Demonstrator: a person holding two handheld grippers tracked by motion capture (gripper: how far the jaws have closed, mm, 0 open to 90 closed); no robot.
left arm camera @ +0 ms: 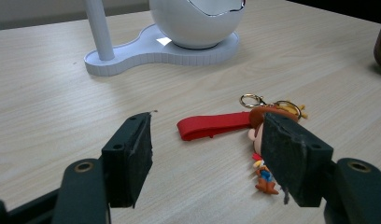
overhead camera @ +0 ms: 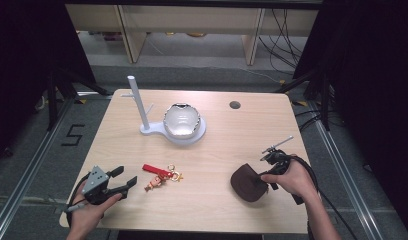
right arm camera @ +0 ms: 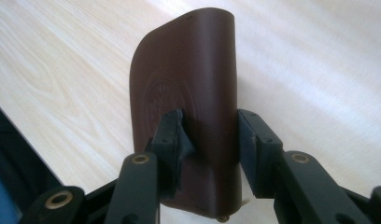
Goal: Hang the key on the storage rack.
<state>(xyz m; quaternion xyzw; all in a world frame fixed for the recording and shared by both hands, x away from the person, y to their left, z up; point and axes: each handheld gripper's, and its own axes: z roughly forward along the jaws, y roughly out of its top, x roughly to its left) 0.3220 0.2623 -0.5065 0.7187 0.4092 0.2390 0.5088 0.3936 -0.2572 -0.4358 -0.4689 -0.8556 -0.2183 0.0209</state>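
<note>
Worktop (overhead camera: 207,165) of pale wood carries a white stand with an egg-shaped bowl (overhead camera: 181,121) at the back, and at its near right the dark brown leather pouch (overhead camera: 248,183) sits pinched in the right gripper (right arm camera: 209,140), jaws closed on it. Pickup looks done; placing remains. Left gripper (left arm camera: 205,158) hovers, jaws open, by the red-strapped figure keychain (left arm camera: 226,125), not yet grasped.

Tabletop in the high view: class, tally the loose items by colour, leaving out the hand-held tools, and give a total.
White ceramic stand with post and egg-shaped bowl: 1
Red-strapped keychain with cartoon figure: 1
Brown leather pouch: 1
Total: 3
</note>
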